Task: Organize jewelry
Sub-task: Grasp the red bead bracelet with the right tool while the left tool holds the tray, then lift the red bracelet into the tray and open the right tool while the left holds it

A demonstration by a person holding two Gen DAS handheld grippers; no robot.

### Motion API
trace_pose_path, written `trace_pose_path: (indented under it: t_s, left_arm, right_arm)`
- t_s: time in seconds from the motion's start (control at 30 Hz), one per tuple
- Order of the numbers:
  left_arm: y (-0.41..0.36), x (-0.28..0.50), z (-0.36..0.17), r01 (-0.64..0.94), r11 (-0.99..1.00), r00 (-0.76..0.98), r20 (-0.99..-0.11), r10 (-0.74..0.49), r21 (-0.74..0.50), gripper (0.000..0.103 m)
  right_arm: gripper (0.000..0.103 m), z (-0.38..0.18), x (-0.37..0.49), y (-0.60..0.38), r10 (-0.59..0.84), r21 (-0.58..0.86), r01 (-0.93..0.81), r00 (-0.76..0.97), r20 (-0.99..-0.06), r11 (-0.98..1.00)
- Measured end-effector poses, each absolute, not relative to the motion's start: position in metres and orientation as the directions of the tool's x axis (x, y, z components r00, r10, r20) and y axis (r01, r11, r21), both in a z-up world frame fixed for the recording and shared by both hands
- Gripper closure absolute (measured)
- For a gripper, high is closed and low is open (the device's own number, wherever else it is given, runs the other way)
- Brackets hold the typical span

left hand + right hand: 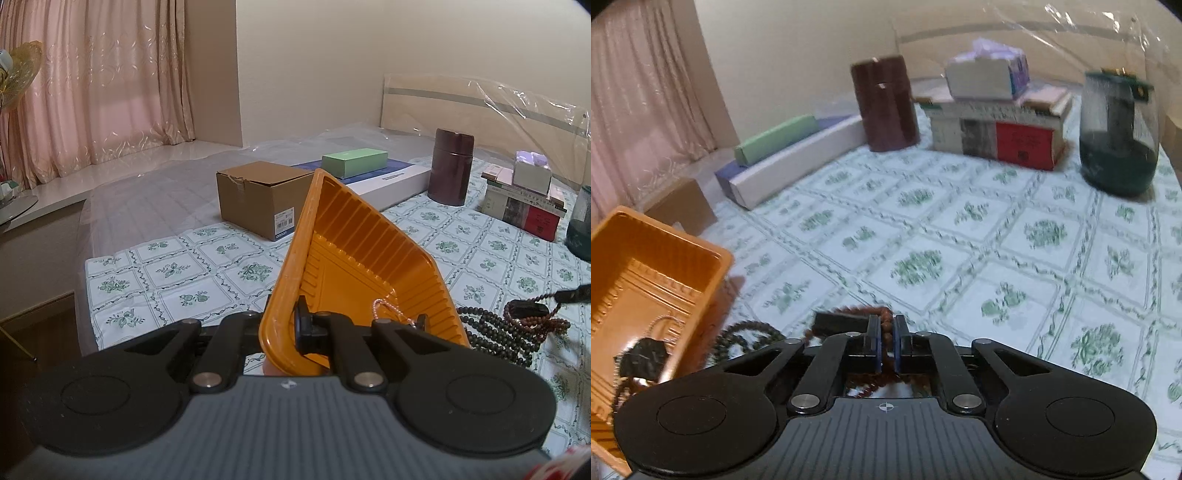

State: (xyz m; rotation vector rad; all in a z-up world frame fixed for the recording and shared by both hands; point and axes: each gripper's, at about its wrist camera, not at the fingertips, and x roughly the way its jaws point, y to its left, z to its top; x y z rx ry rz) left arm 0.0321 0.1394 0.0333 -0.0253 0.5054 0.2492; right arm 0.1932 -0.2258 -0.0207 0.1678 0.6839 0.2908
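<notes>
Ribbed orange plastic tray (354,258), tilted, long axis running away toward the bed's far edge, clamped at its rim by left fingers (301,325); right fingers (874,343) clenched on reddish-brown bead strand (886,321).

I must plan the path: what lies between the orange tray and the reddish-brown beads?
In the left wrist view, dark bead strands lie on the cloth between the orange tray and the reddish-brown beads.

The tray (354,258) is glossy, ribbed orange plastic. The cloth (960,236) is smooth, matt and floral-printed. The box (258,199) is matt brown cardboard. The beads (495,332) look dark, polished.
</notes>
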Motion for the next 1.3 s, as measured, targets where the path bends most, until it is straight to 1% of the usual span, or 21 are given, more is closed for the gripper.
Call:
trace_pose_path:
  t_s: [0.4,0.73,1.07,1.3]
  left_arm:
    - [0.138,0.032,0.034,-0.244,0.969,0.847,-0.480,0.229,0.033,0.096]
    - [0.137,0.032,0.034,-0.243,0.969,0.847,-0.480,0.229,0.034,0.096]
    - [0.137,0.032,0.034,-0.244,0.969,0.847,-0.480,0.229,0.032,0.096]
    - [0.136,0.033,0.034,-0.242,0.970,0.847,-0.480,0.226,0.028,0.096]
  right_arm:
    - [0.097,0.071,0.165,-0.217,0.411,0.192,-0.364,0.808,-0.422,0.911]
    - [0.097,0.127,0.145,-0.211,0.481,0.160,-0.454,0.822,-0.306,0.877]
    - [0.097,0.168,0.134,-0.166,0.633,0.172,-0.609,0.743,-0.217,0.774]
    - [0.097,0.177,0.128,-0.110,0.751,0.210,-0.721,0.631,-0.196,0.661]
